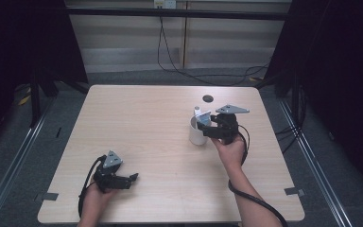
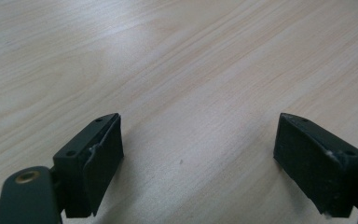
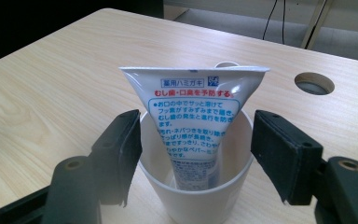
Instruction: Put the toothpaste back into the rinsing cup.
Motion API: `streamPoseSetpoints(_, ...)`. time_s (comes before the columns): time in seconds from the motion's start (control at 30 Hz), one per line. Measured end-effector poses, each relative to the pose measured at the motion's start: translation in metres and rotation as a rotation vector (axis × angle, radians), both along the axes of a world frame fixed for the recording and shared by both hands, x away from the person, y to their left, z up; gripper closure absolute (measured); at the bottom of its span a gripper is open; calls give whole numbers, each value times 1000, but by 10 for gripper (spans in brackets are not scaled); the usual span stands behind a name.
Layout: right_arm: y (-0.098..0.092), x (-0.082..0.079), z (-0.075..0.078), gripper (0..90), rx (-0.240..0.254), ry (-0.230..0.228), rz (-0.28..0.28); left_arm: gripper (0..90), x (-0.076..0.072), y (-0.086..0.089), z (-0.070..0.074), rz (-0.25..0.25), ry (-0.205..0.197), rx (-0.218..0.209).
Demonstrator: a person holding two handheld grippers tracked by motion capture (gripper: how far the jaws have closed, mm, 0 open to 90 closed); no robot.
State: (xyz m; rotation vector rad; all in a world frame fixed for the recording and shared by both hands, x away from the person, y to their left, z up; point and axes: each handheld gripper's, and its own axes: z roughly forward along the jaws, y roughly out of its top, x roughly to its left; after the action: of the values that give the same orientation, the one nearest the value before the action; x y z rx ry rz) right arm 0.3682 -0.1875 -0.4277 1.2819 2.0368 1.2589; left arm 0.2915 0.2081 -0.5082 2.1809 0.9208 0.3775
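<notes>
A white cup (image 3: pixel 200 200) stands on the table right of centre, also seen as the cup (image 1: pixel 197 135) from the high view. A white toothpaste tube (image 3: pixel 193 107) with blue and red print stands upright in it, crimped end up; from above the tube (image 1: pixel 201 115) pokes over the rim. My right gripper (image 3: pixel 196 149) is open, its jaws flanking the cup's rim and clear of the tube; from the high view the right gripper (image 1: pixel 203 125) sits at the cup's right side. My left gripper (image 2: pixel 198 154) is open over bare wood, with the left gripper (image 1: pixel 133 178) near the front left.
The light wooden table (image 1: pixel 146 118) has a round cable hole (image 1: pixel 208 98) behind the cup, the same hole (image 3: pixel 313 83) at the right gripper view's upper right. Cables (image 1: pixel 170 61) trail on the floor beyond the far edge. Dark curtains flank both sides.
</notes>
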Motion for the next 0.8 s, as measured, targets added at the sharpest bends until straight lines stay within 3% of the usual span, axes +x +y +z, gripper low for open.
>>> streamPoseSetpoints(0.8,-10,-4,4,180,18,-9,25,154,0,0,0,0,2,1)
